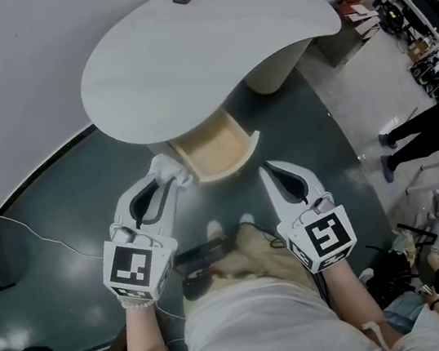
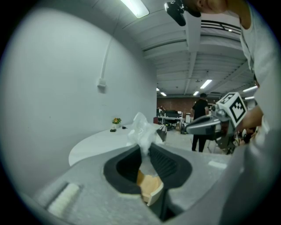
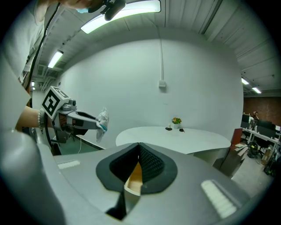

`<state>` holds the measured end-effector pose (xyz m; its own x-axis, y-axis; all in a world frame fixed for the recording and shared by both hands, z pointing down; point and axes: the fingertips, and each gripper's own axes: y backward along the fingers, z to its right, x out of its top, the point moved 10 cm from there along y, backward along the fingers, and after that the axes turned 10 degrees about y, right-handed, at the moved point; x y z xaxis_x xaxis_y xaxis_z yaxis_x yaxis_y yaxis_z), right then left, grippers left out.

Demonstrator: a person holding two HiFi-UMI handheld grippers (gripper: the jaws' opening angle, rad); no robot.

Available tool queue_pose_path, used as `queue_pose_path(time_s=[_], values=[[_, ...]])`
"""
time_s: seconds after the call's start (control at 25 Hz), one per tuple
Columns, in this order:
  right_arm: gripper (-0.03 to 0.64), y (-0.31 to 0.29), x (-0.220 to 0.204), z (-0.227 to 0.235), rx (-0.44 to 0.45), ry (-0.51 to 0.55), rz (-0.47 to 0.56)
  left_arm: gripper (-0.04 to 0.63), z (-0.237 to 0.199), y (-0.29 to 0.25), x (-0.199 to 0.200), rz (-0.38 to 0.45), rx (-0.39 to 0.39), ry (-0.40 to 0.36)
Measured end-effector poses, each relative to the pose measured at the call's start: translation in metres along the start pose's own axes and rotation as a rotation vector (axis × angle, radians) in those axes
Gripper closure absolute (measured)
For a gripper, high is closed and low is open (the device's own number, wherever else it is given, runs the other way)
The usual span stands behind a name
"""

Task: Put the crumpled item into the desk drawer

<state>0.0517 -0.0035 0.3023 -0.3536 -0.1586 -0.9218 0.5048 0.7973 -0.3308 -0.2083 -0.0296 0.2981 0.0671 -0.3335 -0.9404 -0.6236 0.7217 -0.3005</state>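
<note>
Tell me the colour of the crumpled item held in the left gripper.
White; the crumpled item shows best in the left gripper view.

**No legible writing in view**

No word, number, brand or sign can be read. The only printed marks are black-and-white square patterns on the marker cube (image 1: 137, 268) of the left gripper (image 1: 171, 170) and on the marker cube (image 1: 327, 238) of the right gripper (image 1: 269, 173). Both cubes sit on the person's side of the drawer (image 1: 214, 151). The patterns are blocks, not letters. Things in the room beyond the drawer are too small to read.
</note>
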Motion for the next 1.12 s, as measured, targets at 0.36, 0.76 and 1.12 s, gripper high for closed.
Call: queue_pose_path(time_s=[0.36, 0.76, 1.12], values=[[0.612, -0.004, -0.007, 0.018, 0.016, -0.013, 0.009, 0.534, 0.004, -0.018, 0.007, -0.014, 0.013, -0.022], [0.612, -0.012, -0.021, 0.039, 0.037, -0.034, -0.012, 0.534, 0.010, -0.046, 0.004, -0.061, -0.002, -0.038], [0.612, -0.028, -0.039, 0.060, 0.044, -0.051, -0.053, 0.534, -0.001, -0.079, -0.006, -0.104, -0.015, -0.053]])
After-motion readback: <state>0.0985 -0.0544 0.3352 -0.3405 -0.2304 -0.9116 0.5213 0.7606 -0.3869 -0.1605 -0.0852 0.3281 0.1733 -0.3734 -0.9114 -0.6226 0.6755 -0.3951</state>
